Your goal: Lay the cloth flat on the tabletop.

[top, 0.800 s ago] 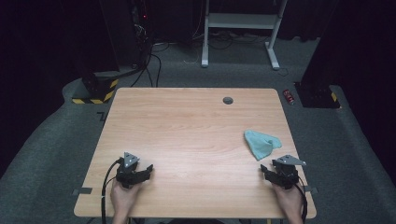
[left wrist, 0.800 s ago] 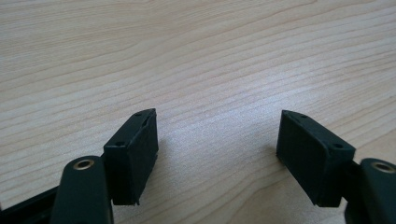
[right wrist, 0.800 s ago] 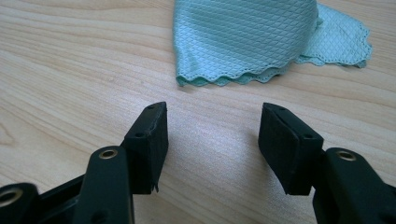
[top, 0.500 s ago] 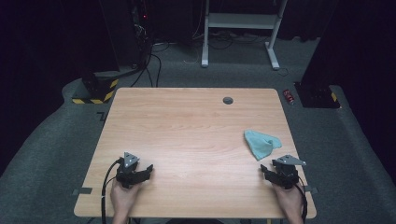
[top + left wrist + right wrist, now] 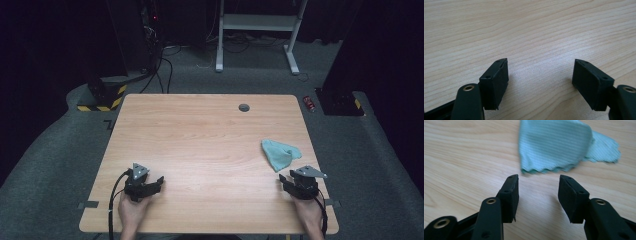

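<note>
Teal cloth lies crumpled on the bench, right side, just ahead of the right gripper. Right gripper released, nothing between its jaws. Left gripper also released, resting near the front-left edge.

Ribbed teal cloth on matt wood-grain table.

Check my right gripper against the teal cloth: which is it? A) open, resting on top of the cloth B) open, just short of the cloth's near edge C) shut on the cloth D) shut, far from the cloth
B: the right gripper has its jaws apart over bare wood, with the teal cloth lying just beyond their tips.
</note>
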`<state>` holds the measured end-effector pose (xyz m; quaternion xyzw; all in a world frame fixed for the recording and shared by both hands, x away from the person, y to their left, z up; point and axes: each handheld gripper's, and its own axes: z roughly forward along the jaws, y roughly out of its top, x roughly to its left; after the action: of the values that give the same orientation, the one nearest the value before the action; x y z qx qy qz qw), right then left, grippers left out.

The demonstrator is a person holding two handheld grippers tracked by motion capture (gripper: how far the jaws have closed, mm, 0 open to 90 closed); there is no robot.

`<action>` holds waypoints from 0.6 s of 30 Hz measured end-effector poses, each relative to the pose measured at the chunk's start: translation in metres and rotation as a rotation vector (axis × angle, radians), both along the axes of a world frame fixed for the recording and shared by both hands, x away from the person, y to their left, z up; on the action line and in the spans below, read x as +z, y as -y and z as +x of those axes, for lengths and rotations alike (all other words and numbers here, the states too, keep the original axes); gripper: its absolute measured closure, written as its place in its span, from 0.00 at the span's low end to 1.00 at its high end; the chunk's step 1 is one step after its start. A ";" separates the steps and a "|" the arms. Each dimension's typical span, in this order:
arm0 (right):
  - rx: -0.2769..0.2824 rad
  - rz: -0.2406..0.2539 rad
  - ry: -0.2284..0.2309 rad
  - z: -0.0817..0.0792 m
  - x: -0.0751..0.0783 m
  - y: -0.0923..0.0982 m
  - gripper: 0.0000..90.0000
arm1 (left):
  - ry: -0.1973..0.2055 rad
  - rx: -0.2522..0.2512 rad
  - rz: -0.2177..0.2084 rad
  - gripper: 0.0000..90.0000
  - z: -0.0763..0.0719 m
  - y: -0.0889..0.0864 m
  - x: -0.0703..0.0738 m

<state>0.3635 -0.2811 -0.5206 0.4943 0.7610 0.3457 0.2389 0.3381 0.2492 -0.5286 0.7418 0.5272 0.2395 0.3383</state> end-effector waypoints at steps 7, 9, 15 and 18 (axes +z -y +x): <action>0.039 0.008 0.024 0.009 0.008 -0.017 0.62 | 0.000 0.000 0.001 0.33 0.000 0.000 0.000; 0.038 0.004 0.018 0.015 0.009 -0.022 0.65 | 0.000 -0.001 0.000 0.33 0.000 0.000 0.000; 0.031 -0.002 -0.020 0.033 0.004 -0.026 0.69 | -0.001 -0.001 0.000 0.32 0.000 0.000 0.000; 0.025 -0.002 -0.022 0.037 0.003 -0.029 0.70 | -0.001 -0.001 0.000 0.32 0.000 0.000 0.000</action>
<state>0.4002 -0.2523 -0.5172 0.4883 0.7701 0.3425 0.2265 0.3381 0.2492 -0.5285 0.7422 0.5269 0.2392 0.3381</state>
